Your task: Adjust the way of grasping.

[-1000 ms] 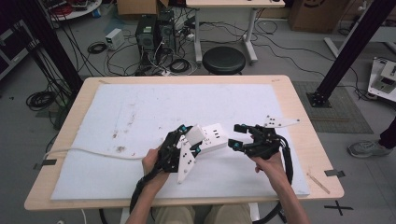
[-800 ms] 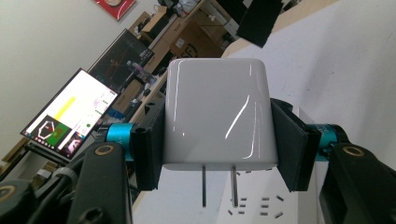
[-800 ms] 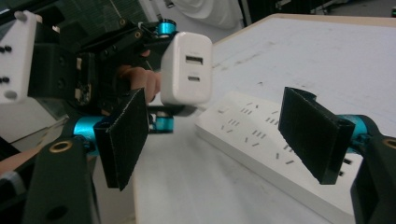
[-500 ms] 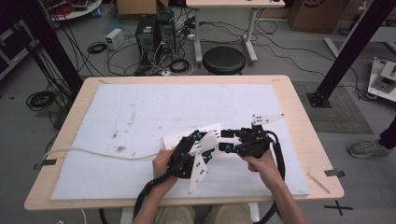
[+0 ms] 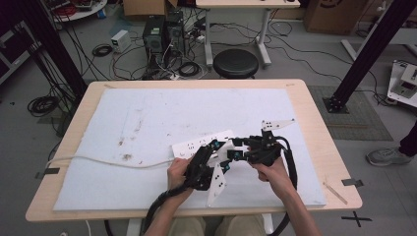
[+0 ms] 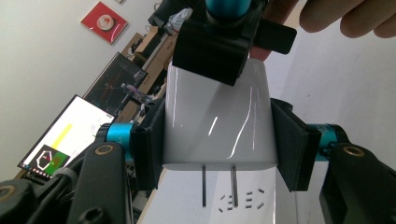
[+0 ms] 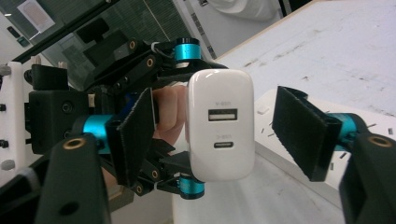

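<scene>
White charger (image 6: 217, 126), clamped in left gripper (image 6: 217, 144)

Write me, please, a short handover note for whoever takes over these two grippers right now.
Left gripper: shut on the white charger, prongs pointing at the power strip, not yet in it.
Right gripper: open, fingers on either side of the charger's port end.
Done: charger lifted off the table.
Left: probably to plug it into the strip.
</scene>
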Demonstrator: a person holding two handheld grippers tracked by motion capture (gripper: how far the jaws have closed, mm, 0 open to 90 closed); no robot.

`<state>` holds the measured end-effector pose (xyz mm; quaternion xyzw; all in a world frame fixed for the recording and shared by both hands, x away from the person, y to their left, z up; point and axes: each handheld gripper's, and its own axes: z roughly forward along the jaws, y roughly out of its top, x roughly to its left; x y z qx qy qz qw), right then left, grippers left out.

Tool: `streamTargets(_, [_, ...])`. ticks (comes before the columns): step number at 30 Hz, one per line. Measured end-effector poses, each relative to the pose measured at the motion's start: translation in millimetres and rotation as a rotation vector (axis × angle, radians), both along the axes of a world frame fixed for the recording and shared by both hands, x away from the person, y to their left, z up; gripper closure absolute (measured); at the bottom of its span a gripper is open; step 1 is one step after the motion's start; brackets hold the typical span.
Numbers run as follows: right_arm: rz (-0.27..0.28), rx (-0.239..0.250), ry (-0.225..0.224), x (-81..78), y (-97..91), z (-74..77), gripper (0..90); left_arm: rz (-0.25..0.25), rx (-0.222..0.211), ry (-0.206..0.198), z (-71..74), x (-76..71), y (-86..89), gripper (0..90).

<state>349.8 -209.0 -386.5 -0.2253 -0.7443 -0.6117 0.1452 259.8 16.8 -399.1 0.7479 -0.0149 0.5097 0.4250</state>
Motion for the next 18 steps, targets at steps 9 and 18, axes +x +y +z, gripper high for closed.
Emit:
streamTargets(9, [0.016, -0.009, -0.006, 0.0, 1.7, -0.7, 37.6, -0.006, 0.0, -0.007, -1.8, -1.2, -4.6, 42.5])
streamTargets(18, [0.033, -0.028, -0.004, -0.3, 3.5, -1.4, 45.7, -0.006, -0.004, -0.015, -1.8, -2.3, -5.8, 42.5])
